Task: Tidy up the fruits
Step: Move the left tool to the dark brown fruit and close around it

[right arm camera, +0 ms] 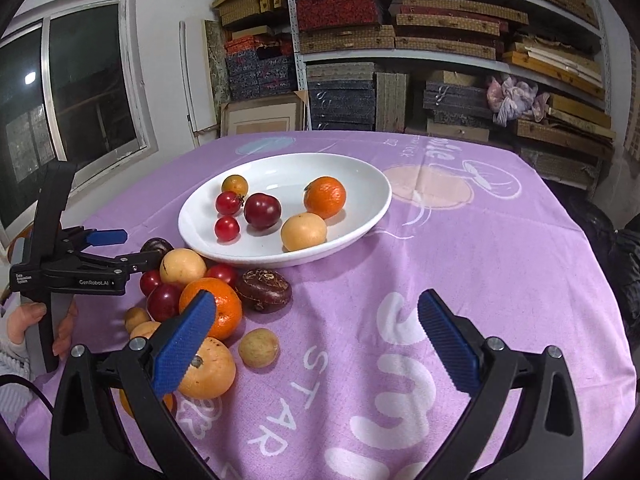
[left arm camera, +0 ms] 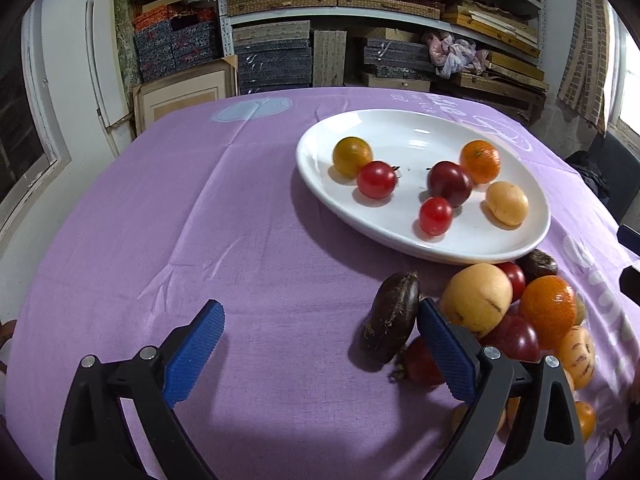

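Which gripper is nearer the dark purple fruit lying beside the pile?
Left. The left gripper is open with its right fingertip right beside the dark purple fruit. The right gripper is open over bare cloth, farther from it, on the pile's other side.

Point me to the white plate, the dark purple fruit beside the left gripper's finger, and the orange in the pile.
white plate [right arm camera: 372,204]: right wrist view, bare right rim.
dark purple fruit [left arm camera: 394,316]: left wrist view, mid-body.
orange in the pile [left arm camera: 548,306]: left wrist view, centre of peel.
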Demonstrator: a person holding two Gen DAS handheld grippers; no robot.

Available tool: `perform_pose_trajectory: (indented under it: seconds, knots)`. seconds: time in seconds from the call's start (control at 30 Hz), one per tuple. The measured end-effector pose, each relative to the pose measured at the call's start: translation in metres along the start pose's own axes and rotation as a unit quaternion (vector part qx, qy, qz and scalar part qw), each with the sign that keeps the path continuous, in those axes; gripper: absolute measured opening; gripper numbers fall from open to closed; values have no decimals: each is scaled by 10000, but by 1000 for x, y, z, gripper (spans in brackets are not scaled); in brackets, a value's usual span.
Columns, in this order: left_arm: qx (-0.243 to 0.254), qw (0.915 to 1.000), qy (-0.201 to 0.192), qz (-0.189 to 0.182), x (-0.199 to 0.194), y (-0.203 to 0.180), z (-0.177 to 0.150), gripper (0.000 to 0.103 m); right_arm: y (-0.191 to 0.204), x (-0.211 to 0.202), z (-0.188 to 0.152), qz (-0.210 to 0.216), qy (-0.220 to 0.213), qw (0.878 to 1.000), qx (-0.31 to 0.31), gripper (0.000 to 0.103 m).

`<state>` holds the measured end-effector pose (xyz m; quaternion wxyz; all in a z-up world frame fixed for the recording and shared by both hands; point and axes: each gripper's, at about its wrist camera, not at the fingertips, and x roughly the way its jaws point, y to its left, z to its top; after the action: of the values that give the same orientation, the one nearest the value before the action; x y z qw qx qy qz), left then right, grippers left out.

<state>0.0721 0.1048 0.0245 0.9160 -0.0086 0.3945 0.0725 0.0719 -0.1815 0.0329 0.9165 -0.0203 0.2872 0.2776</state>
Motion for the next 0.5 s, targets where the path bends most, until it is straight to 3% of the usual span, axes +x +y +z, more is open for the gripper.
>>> perform_pose_trajectory:
  seconds: [0.13,0.2,0.33,0.5]
  knots:
    - [-248,9996,50,108,0,22,-2,98,-4,-1,1,153,9,9996,220,99]
    - [-339,9993,89,-111,1,28,-2,98,-4,-1,2,190,-7,9995,243,99]
    - [-97,9996,-5,-261,-2,18,-1,98,-5,-3,3,202,-27,9995,241,99]
    - [175,9998,-40,-123,3,5,5,98,-6,-4,3,254,-28,9993,284,99]
